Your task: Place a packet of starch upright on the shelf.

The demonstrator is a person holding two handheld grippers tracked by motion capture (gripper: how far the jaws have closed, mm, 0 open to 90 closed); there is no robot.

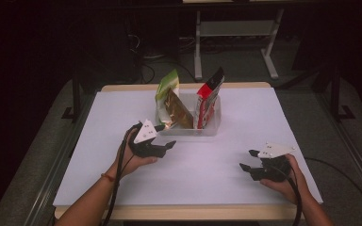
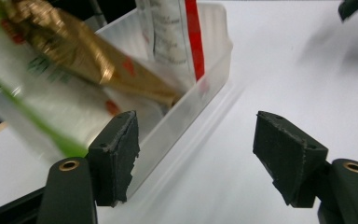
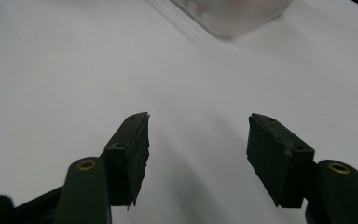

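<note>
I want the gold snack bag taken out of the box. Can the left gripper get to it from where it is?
Probably yes. The left gripper is open, empty and right beside the clear box. The gold bag leans at its near side with its top sticking out, and nothing blocks the way.

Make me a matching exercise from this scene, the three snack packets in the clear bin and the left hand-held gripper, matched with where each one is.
1. green packet
2. gold packet
3. red packet
4. left hand-held gripper

A. right end of the clear bin
B. open, just outside the bin's near left corner
C. left end of the bin
D. middle of the bin, leaning

Pairs: 1-C, 2-D, 3-A, 4-B
</note>
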